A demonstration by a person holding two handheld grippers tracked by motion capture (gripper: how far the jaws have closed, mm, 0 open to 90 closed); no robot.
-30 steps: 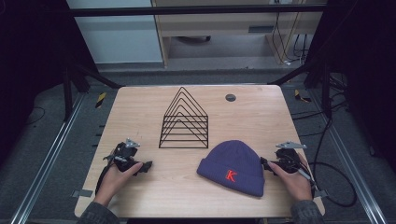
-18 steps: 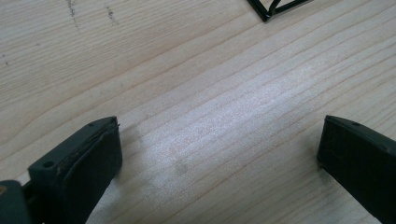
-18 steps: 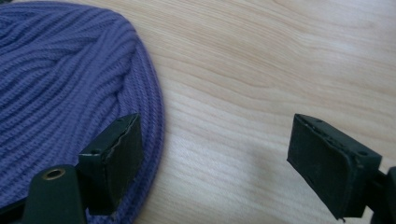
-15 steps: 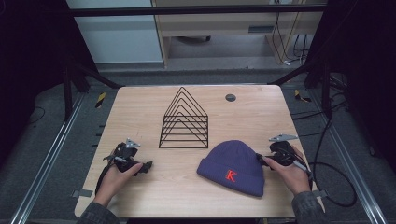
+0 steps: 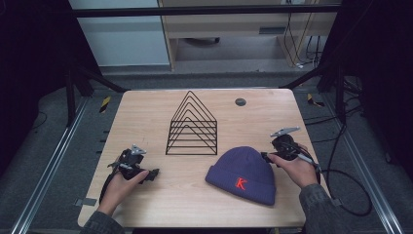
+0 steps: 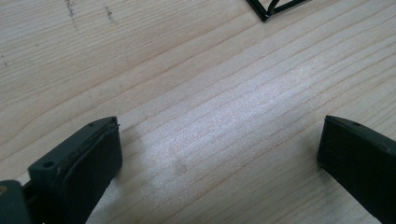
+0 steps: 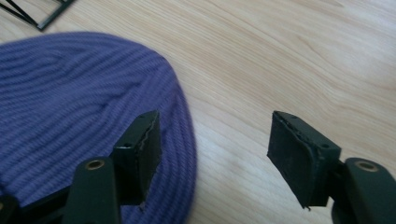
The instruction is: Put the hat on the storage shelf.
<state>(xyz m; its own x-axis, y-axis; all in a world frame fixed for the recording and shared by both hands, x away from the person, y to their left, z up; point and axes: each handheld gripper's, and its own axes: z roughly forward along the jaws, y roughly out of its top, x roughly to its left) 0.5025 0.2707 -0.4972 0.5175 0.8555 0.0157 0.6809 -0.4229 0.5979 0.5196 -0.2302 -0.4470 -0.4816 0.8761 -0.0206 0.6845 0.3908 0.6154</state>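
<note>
One purple ribbed knit beanie (image 5: 243, 174) with a red K lies flat on the worktop (image 5: 146, 117) beside one black wire rack (image 5: 193, 125), its edge between the wide-open right claw (image 7: 212, 140), while the left claw (image 6: 219, 154) gapes over bare wood.

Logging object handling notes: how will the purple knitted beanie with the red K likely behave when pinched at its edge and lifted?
The purple knitted beanie lies flat and slack, so it will probably droop. Its ribbed knit should grip the open right gripper rather than slip. It looks light, unlikely to roll.

We wear dark grey-green sleeves (image 5: 319, 207). Our grippers are black; the right gripper (image 5: 267, 157) carries a grey plate and trails a black cable.
</note>
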